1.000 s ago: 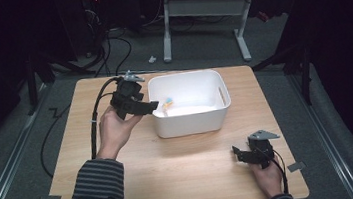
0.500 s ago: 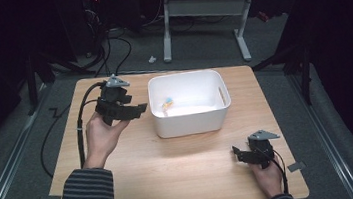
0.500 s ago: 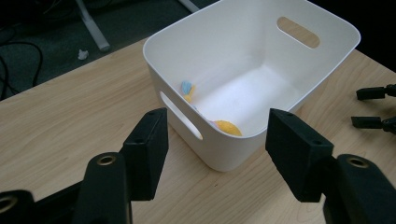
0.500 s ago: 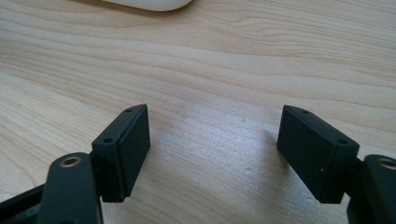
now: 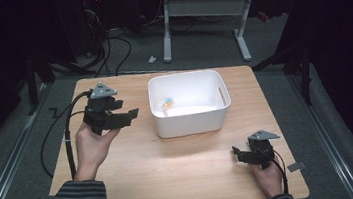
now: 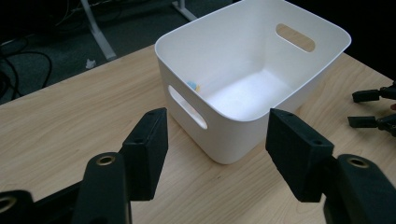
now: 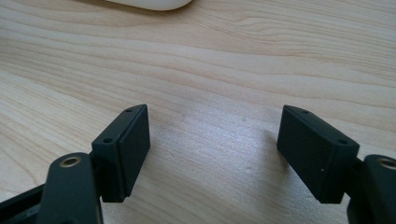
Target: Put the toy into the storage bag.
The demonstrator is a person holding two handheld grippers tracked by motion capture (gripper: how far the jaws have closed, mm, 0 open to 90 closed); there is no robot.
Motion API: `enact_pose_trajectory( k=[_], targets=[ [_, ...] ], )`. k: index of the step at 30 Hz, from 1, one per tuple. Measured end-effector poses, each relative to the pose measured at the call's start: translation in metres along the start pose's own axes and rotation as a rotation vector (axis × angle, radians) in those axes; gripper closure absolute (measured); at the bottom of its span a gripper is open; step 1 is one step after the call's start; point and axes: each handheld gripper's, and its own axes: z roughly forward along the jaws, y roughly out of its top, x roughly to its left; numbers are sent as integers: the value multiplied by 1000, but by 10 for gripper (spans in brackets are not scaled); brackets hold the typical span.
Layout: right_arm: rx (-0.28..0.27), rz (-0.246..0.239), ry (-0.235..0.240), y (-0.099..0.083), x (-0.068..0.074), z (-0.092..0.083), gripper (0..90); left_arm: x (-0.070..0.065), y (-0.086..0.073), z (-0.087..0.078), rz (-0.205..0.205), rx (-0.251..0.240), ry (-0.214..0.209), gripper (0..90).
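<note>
White bin (image 5: 192,123), mid-worktop (image 5: 173,180), small toy (image 5: 167,102) inside. My left hand-held gripper (image 5: 128,116): half-open, empty, clear beside it. Right hand-held gripper (image 5: 238,152): open, empty, parked near front-right corner.

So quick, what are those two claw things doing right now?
Left gripper: jaws open, holding nothing.
Right gripper: jaws open, holding nothing.

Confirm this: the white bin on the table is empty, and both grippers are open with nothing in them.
Not empty. The high view shows a small blue and yellow thing in the bin. The rest holds: left gripper and right gripper are open with nothing in them.
</note>
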Motion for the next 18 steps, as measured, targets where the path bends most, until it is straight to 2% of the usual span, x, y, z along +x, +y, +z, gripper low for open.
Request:
enact_pose_trajectory(
  k=[6,14,16,18],
  targets=[
    [0,0,0,0,0,0,257,1,-13,-8,-8,-6,10,393],
    [0,-1,0,0,0,0,257,6,-35,-17,-49,-22,1,401],
    [0,-1,1,0,0,0,257,6,-40,-18,-48,-19,18,401],
    [0,-1,0,0,0,0,257,7,-45,-20,-63,-28,4,403]
  ],
)
